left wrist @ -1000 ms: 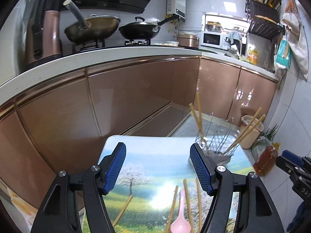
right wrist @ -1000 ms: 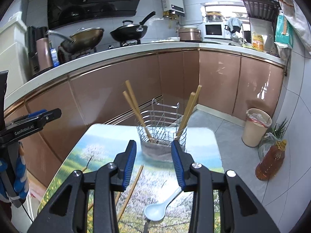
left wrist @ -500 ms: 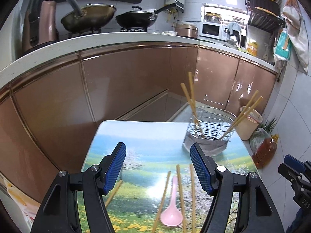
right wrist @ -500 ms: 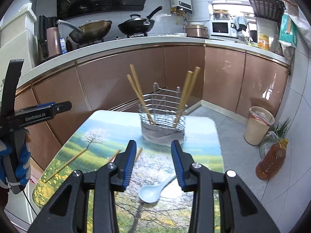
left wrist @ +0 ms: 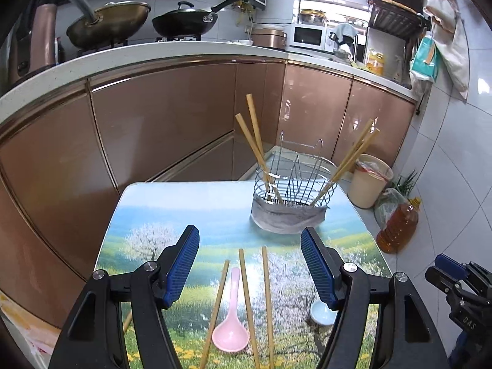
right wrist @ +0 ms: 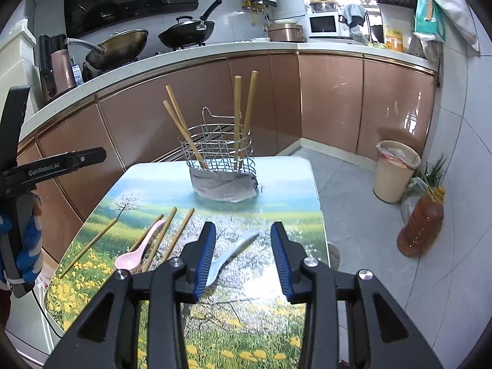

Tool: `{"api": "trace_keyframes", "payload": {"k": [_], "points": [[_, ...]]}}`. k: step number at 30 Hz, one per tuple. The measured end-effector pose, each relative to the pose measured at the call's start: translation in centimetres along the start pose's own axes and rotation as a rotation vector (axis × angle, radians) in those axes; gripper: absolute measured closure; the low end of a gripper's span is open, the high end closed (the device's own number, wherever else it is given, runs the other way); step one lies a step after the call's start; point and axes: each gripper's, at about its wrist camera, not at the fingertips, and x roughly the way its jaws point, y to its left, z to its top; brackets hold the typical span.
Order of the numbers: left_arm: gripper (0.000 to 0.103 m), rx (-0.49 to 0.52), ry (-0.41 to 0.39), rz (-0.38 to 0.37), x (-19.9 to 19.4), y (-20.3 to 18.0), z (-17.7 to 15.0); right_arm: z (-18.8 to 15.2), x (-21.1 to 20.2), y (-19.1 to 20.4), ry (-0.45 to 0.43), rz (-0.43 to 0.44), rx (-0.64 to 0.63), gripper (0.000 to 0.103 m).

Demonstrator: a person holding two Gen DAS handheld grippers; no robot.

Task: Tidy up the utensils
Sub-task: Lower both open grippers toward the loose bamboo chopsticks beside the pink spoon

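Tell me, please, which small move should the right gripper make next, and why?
Probably lower the right gripper onto the pale blue spoon. Its open jaws already straddle the handle on the table, nothing is held, and four chopsticks stand in the wire utensil basket, while this spoon is not yet there.

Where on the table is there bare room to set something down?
Bare table runs between the wire holder and the utensils, plus the strip right of the blue spoon. Crowded: near-left, where loose chopsticks flank the pink spoon.
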Motion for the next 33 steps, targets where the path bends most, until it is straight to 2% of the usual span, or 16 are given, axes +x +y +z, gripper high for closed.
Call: {"api": "trace_keyframes", "payload": {"k": [2, 8, 15, 18, 21, 24, 28, 33], "points": [[0.035, -0.014, 0.000, 0.001, -0.4, 0.8, -0.6, -0.4, -0.1, 0.5, 0.009, 0.000, -0.007, 0.068], [0.044, -0.039, 0.014, 0.010, -2.1, 4.1, -2.1, -1.0, -0.6, 3.5, 0.010, 0.011, -0.032, 0.068], [0.048, -0.072, 0.064, 0.003, -4.4, 8.6, -3.8, -0.3, -0.3, 7.5, 0.032, 0.039, -0.048, 0.068], [0.048, -0.063, 0.119, 0.002, -4.1, 10.0, -4.2, 0.2, 0.1, 8.3, 0.055, 0.057, -0.054, 0.068], [0.053, -0.049, 0.168, -0.024, -2.5, 10.5, -4.5, 0.6, 1.4, 8.8, 0.089, 0.058, -0.064, 0.068], [0.053, -0.042, 0.263, -0.110, 0.8, 10.4, -4.6, 0.9, 3.2, 9.0, 0.137, 0.068, -0.071, 0.068], [0.053, 0.014, 0.348, -0.133, 5.1, 9.5, -4.7, 0.9, 5.6, 8.9, 0.189, 0.086, -0.066, 0.068], [0.055, 0.035, 0.455, -0.168, 10.1, 8.9, -5.1, 0.3, 9.0, 8.6, 0.259, 0.096, -0.047, 0.068]]}}
